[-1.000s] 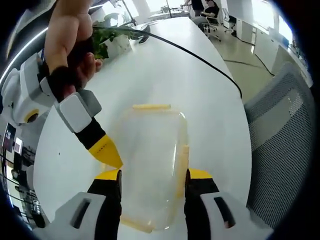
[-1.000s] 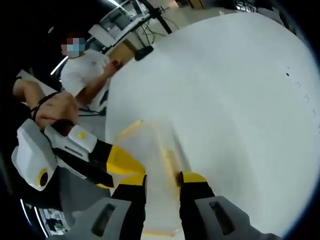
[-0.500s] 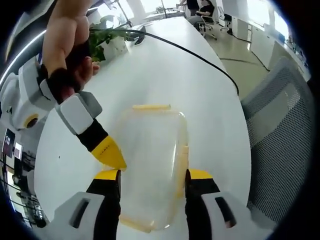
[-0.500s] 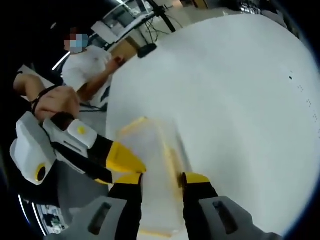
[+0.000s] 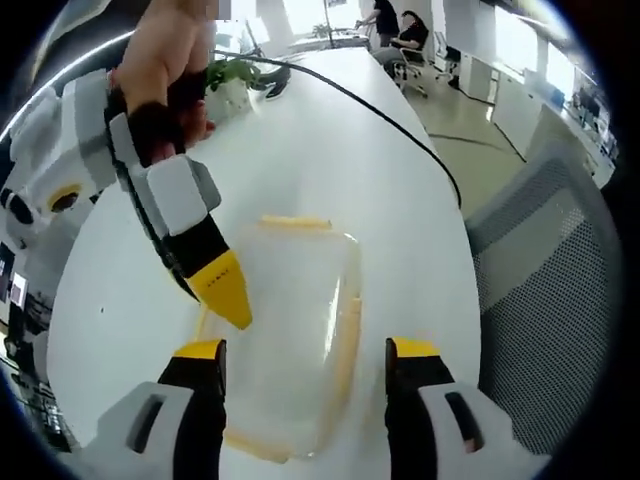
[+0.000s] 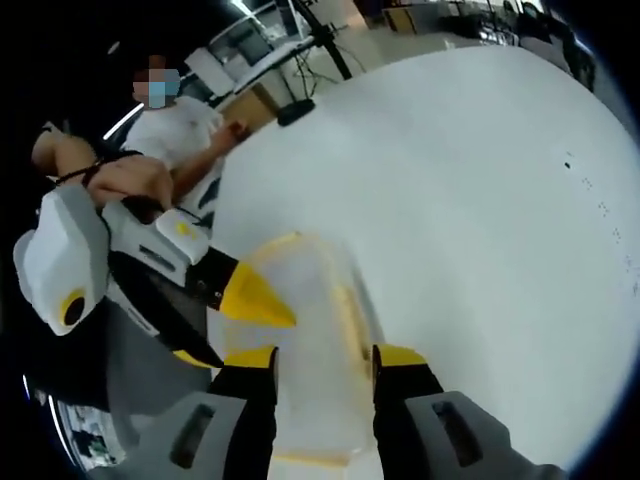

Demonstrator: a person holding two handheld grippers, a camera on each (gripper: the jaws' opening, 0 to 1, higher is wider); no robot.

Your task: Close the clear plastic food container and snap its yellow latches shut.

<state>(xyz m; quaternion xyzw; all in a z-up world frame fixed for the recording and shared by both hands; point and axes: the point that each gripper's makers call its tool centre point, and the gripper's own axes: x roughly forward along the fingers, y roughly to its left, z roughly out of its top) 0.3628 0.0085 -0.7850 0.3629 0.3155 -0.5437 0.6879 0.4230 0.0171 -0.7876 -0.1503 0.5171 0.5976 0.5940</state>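
The clear plastic container (image 5: 295, 300) lies on the white table (image 5: 330, 150), with a yellow latch (image 5: 294, 222) on its far end and another (image 5: 349, 332) along its right side. My left gripper (image 5: 306, 350) is open, its jaws straddling the container's near half. The right gripper (image 5: 225, 292), held in a hand, comes in from the upper left, and its yellow tip rests at the container's left edge. In the right gripper view the container (image 6: 305, 310) runs between the jaws of my open right gripper (image 6: 326, 356). The left gripper's yellow fingertip (image 6: 252, 298) sits at the container's left side.
A potted plant (image 5: 230, 78) and a black cable (image 5: 400, 115) lie farther along the table. A grey mesh chair (image 5: 545, 270) stands at the table's right edge. A person in a white shirt (image 6: 180, 135) sits beyond the table, near a black stand base (image 6: 296, 110).
Both pairs of jaws have spread wider around the container. The right gripper and the hand holding it have shifted up and slightly right in the left gripper view. The container has stayed put.
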